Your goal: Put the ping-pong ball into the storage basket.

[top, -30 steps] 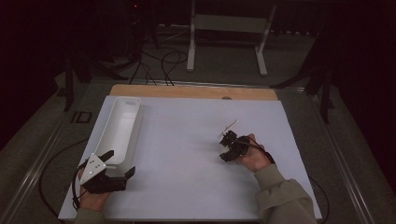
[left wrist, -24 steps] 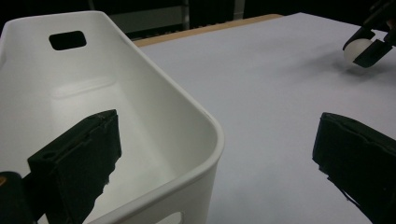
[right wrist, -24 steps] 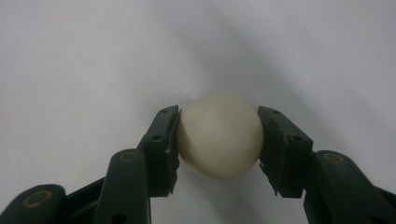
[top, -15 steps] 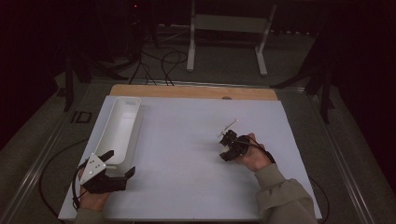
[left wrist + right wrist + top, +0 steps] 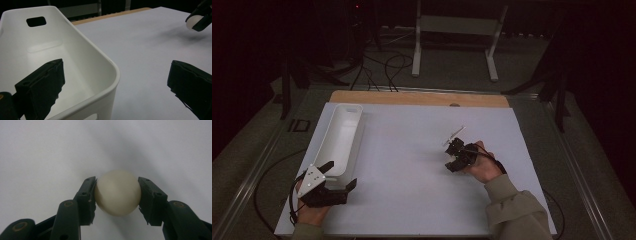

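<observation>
A cream-white ball (image 5: 117, 192) sits between black fingers (image 5: 86, 195). A plain white bin (image 5: 339, 137) rests at left on a pale white counter (image 5: 412, 175), whose far edge shows a tan wood strip (image 5: 412, 97); an olive sleeve (image 5: 517, 210) appears near right.

Your left gripper (image 5: 341, 176) is black plastic with blocky, matte jaws and a pale grey three-cornered plate on top; a dark cable loops off it. Your right gripper (image 5: 117, 196) is dark greenish-black, its arms carry round brass-coloured pivot rivets, and small screw holes dot the ribbed pad blocks. A thin black cable trails from it past your wrist. Your right sleeve (image 5: 515, 211) is olive-khaki with a ribbed cuff.
</observation>
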`<state>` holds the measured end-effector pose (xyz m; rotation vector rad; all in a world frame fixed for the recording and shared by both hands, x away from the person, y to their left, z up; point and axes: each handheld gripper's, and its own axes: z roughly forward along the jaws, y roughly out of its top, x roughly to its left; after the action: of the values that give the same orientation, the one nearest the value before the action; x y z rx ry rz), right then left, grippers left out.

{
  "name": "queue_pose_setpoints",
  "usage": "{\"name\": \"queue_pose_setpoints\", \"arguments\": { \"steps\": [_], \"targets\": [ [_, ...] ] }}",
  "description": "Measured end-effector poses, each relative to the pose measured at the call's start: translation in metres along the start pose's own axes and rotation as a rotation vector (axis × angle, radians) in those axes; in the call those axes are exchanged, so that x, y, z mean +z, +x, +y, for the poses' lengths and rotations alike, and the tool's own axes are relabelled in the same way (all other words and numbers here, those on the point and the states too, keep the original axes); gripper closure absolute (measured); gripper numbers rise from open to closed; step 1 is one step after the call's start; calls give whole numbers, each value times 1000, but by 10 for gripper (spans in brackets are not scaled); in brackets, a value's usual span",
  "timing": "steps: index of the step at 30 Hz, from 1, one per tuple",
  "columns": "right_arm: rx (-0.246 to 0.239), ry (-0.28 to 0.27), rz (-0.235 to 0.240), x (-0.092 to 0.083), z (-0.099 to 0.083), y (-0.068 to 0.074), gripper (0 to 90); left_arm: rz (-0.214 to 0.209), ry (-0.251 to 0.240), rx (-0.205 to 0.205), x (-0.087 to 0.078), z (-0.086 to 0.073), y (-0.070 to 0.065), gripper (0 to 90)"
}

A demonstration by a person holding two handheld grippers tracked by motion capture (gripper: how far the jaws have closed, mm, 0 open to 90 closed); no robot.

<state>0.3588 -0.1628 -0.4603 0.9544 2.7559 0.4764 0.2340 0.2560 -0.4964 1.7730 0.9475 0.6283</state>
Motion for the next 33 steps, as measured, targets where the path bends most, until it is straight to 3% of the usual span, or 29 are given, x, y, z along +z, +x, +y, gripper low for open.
{"name": "queue_pose_setpoints", "arguments": {
  "steps": [33],
  "targets": [
    [-28, -32, 16, -20, 14, 3, 501, 2, 0, 1, 0, 0, 0, 21]
  ]
}}
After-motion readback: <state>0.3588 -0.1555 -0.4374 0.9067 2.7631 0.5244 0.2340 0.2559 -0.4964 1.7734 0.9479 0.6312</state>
